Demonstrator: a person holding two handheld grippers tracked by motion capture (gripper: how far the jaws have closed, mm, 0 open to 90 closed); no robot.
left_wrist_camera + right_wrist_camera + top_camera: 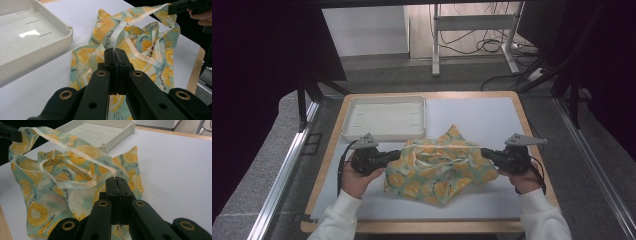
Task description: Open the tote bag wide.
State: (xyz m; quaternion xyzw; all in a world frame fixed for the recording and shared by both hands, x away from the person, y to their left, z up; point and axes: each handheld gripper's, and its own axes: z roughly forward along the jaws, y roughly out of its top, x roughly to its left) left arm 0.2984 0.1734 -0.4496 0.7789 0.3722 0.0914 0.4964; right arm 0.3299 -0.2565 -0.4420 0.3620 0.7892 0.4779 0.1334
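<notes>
A lemon-print cloth (437, 170) with cream straps lies crumpled on the white mat, lifted a little at both sides. My left gripper (398, 154) is at its left edge, and in the left gripper view the gripper (115, 50) is shut on a cream strap (119, 30). At the cloth's right edge my right gripper (484, 151) is likewise shut, pinching a cream strap (75, 151) in the right gripper view (116, 180). The straps run taut between the two grippers over the cloth (140, 45) (50, 195).
An empty white tray (384, 135) (50, 47) (120, 137) stands just behind the cloth at the back left. The white mat (492, 115) covers a wooden table with bare room at the right and front. Metal rails flank the table.
</notes>
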